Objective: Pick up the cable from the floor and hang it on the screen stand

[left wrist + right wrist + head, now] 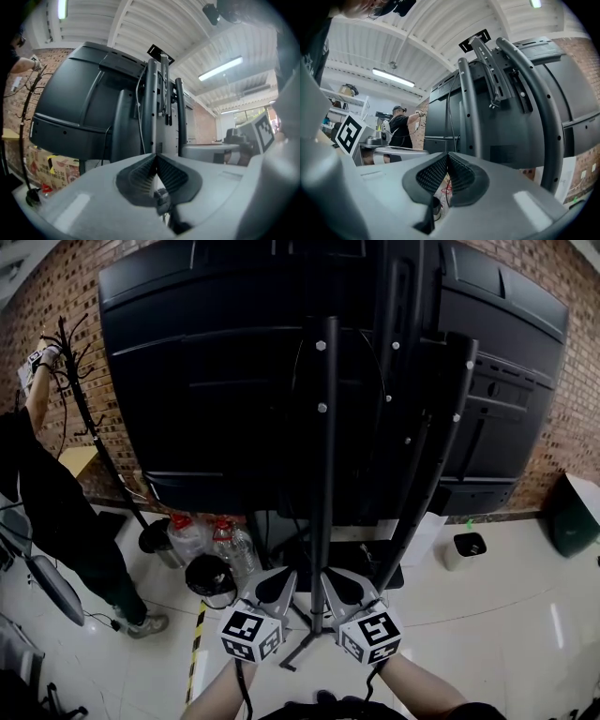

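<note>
Two grey grippers with marker cubes are sitting low in the head view. The left gripper and the right gripper are flanking the foot of the black metal tube stand, with their jaws pointing at it. The stand is carrying a big black screen, seen from behind. A thin dark cable is arching over the stand's middle post and falling down either side, its long axis roughly upright. It is showing only faintly against the black panel, and its ends are getting lost there. At the left, a person in black is reaching up to a black branched rack. Clear plastic bottles with red caps and a round black bin are crowding the floor beside the stand's base. A small white bin is standing well apart at the right.

In the left gripper view the jaws are meeting at their tips with nothing between the pads. The cable is running upright beside the left post, its lower part hiding behind the gripper body.

In the right gripper view the jaws are likewise pressing together, empty. The cable is hanging near the curved post, cut off below by the jaws.
</note>
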